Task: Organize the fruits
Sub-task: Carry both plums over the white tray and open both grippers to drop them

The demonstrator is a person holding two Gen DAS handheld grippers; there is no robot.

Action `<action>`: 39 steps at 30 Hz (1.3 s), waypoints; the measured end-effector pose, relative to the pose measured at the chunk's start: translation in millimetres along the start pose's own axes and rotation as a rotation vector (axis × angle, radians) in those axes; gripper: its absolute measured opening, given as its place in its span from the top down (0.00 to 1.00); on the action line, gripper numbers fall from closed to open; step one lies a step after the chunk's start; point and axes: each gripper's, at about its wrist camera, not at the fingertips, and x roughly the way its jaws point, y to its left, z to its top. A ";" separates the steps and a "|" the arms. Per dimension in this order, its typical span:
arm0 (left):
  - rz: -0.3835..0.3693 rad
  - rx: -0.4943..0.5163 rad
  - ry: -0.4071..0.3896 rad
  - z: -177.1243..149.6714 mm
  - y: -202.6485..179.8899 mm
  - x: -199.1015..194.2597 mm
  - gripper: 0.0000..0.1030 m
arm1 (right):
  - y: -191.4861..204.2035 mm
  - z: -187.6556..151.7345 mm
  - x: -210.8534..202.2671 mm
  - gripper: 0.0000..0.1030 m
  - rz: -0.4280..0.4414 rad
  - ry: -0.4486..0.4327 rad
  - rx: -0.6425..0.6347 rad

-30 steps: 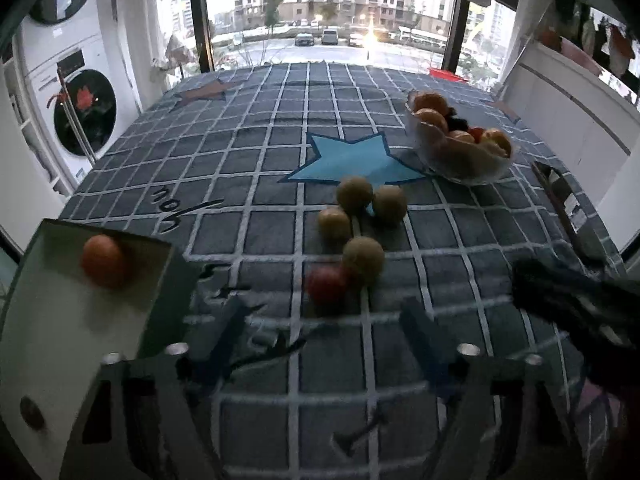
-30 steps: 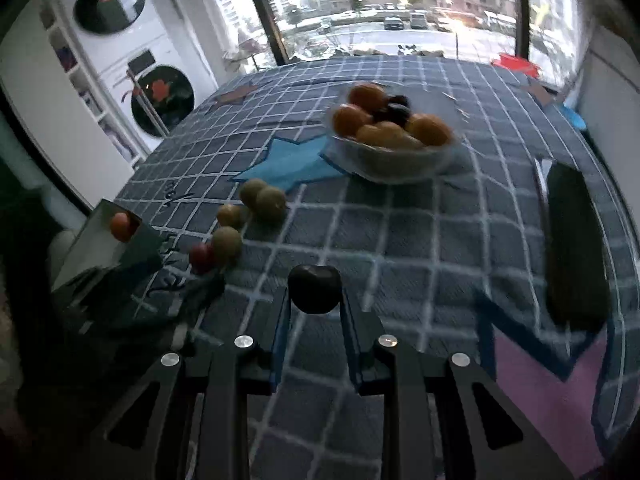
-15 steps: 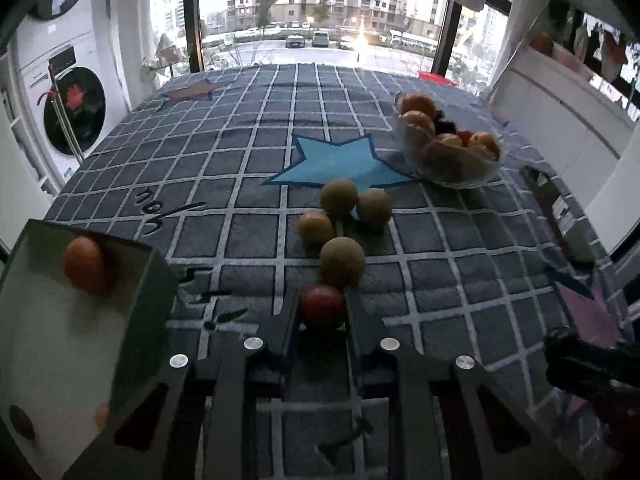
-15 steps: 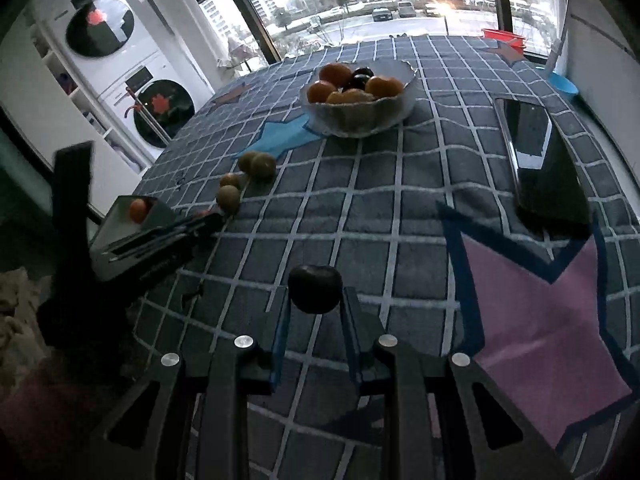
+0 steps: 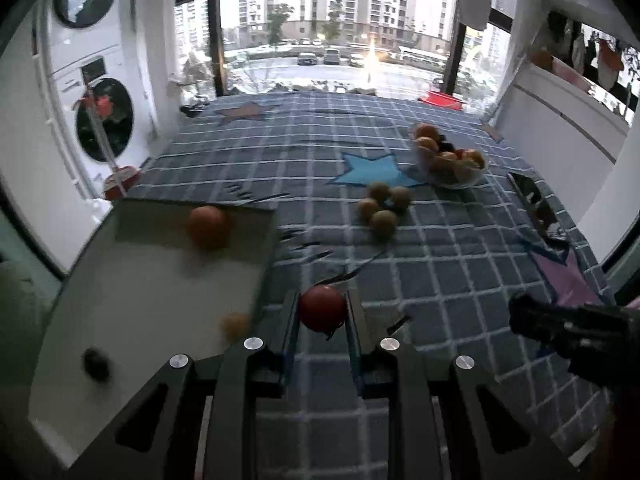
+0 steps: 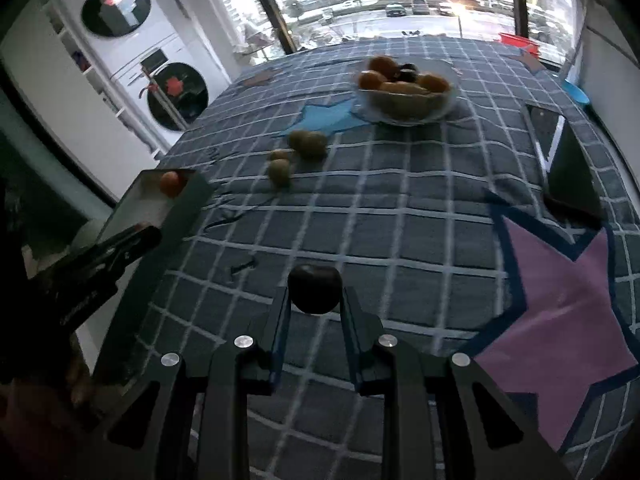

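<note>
A: Where is the red fruit [image 5: 322,307] now, and which way does it point?

B: It sits between the two fingers of the left gripper [image 5: 322,312], above the checked cloth [image 5: 440,256], just beside the open box [image 5: 160,300]. It is round, so I see no long axis. A dark stem end shows at its lower side.

A: And the right gripper [image 6: 314,300]?

B: It is clenched on a dark round fruit [image 6: 314,289], over the cloth near the purple star [image 6: 568,280].

A: Is the left one also clenched?

B: Yes, its pads press the red fruit on both sides.

A: Any writing to read?

B: Some dark script is on the cloth, and small letters on the left gripper's body in the right view, but I cannot read them.

A: What lies around?

B: An orange fruit [image 5: 208,226] in the box, four greenish fruits [image 5: 382,210] close together, and a glass bowl [image 5: 452,168] of fruit behind them.
</note>
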 end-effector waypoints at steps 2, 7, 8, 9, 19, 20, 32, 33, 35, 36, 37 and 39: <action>0.020 -0.018 -0.008 -6.9 16.3 -8.5 0.77 | 12.7 0.3 0.7 0.73 0.004 0.004 -0.021; 0.078 -0.073 -0.013 -22.4 57.5 -18.6 0.77 | 54.7 2.1 12.4 0.73 0.023 0.028 -0.087; 0.086 -0.082 -0.012 -24.6 63.9 -19.0 0.77 | 60.6 2.7 14.9 0.73 0.027 0.033 -0.095; 0.100 -0.096 -0.012 -27.6 72.9 -19.4 0.77 | 69.5 3.7 18.5 0.73 0.035 0.039 -0.106; 0.158 -0.189 -0.004 -48.0 119.8 -12.8 0.77 | 150.1 17.0 49.6 0.73 0.091 0.089 -0.220; 0.163 -0.194 -0.004 -48.6 121.5 -12.5 0.77 | 156.5 18.0 52.0 0.73 0.094 0.093 -0.230; 0.153 -0.242 -0.026 -54.5 130.7 -4.7 0.77 | 209.3 17.8 85.9 0.73 0.100 0.151 -0.331; 0.157 -0.246 -0.030 -54.7 130.9 -4.2 0.77 | 211.3 17.3 88.4 0.72 0.093 0.154 -0.338; 0.151 -0.255 -0.039 -54.9 131.9 -3.8 0.77 | 210.7 18.6 93.5 0.72 0.084 0.161 -0.341; 0.144 -0.258 -0.038 -54.6 132.1 -3.3 0.77 | 208.6 19.2 96.1 0.72 0.084 0.170 -0.336; 0.144 -0.257 -0.037 -54.5 131.4 -2.6 0.77 | 207.0 19.4 97.3 0.72 0.086 0.176 -0.331; 0.144 -0.258 -0.038 -54.1 132.2 -2.9 0.77 | 205.8 19.5 96.7 0.72 0.093 0.178 -0.328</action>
